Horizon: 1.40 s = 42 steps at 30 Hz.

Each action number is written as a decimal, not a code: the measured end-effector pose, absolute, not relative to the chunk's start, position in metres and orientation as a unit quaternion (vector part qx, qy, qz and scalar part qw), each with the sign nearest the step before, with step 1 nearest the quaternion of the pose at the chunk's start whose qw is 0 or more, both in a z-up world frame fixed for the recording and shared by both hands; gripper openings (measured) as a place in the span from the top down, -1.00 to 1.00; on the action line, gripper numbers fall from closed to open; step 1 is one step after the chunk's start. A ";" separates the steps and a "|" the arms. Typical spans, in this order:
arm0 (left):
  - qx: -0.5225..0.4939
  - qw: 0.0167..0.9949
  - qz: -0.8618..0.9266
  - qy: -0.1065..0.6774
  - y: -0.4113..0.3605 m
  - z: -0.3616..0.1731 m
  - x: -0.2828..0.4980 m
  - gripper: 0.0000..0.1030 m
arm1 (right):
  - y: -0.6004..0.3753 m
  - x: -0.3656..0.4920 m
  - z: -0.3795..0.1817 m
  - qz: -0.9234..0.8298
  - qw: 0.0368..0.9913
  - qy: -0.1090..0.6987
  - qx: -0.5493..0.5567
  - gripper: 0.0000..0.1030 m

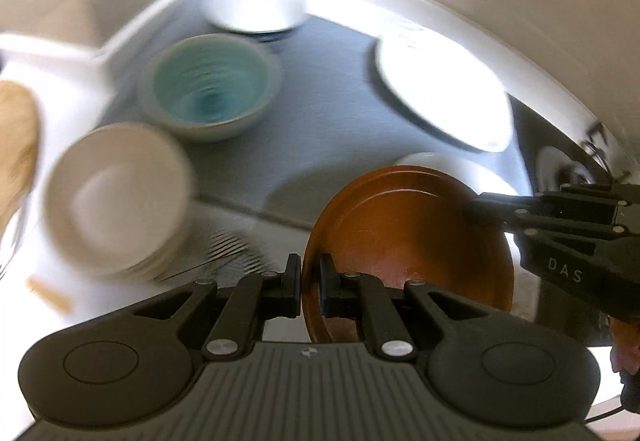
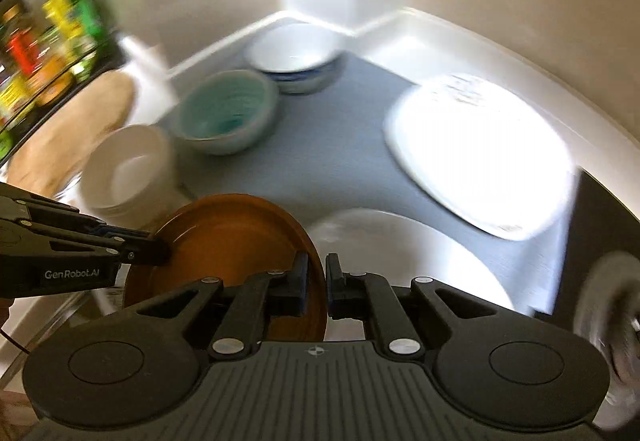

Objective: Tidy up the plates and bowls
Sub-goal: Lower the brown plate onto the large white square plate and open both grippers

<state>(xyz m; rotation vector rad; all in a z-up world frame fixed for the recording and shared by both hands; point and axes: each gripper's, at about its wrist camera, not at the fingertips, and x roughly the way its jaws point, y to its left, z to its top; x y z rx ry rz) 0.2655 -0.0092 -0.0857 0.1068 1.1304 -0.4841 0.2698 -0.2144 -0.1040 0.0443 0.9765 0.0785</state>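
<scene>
Together we hold the brown plate (image 1: 408, 241) tilted above the white plate (image 2: 400, 253): left claw (image 1: 310, 287) and right claw (image 2: 317, 285) each pinching opposite rims.

I hold a brown plate (image 1: 412, 237) by opposite edges, its glossy rim pinched on both sides, raised and tilted above a round white plate (image 2: 412, 261) that lies flat on the grey mat (image 2: 332, 145). Ahead to my right a large white squarish plate (image 2: 480, 153) rests flat on that mat. Near the far corner sits a stack of white bowls (image 2: 296, 53) with blue outsides. Closer stands a teal bowl (image 1: 210, 89), upright, ridged inside. Left of it, at the mat's edge, is a stack of cream bowls (image 1: 120, 201), too blurred for me to count.
</scene>
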 end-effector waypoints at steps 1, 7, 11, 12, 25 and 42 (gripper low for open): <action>0.058 0.814 -0.238 0.526 -0.022 -0.087 0.265 0.83 | -0.224 0.267 -0.105 0.023 0.882 0.470 0.026 0.81; 0.100 0.792 -0.286 0.530 -0.084 -0.107 0.266 0.84 | -0.272 0.253 -0.125 -0.043 0.874 0.481 0.054 0.80; 0.118 0.787 -0.289 0.532 -0.105 -0.119 0.267 0.84 | -0.289 0.249 -0.142 -0.059 0.866 0.492 0.067 0.80; 0.121 0.786 -0.289 0.533 -0.110 -0.122 0.267 0.84 | -0.291 0.248 -0.145 -0.063 0.865 0.494 0.067 0.80; 0.147 0.779 -0.287 0.537 -0.116 -0.138 0.270 0.84 | -0.298 0.255 -0.159 -0.070 0.859 0.502 0.072 0.80; 0.130 0.830 -0.264 0.474 -0.091 -0.095 0.249 -0.99 | -0.277 0.225 -0.120 -0.091 0.884 0.453 0.065 -0.28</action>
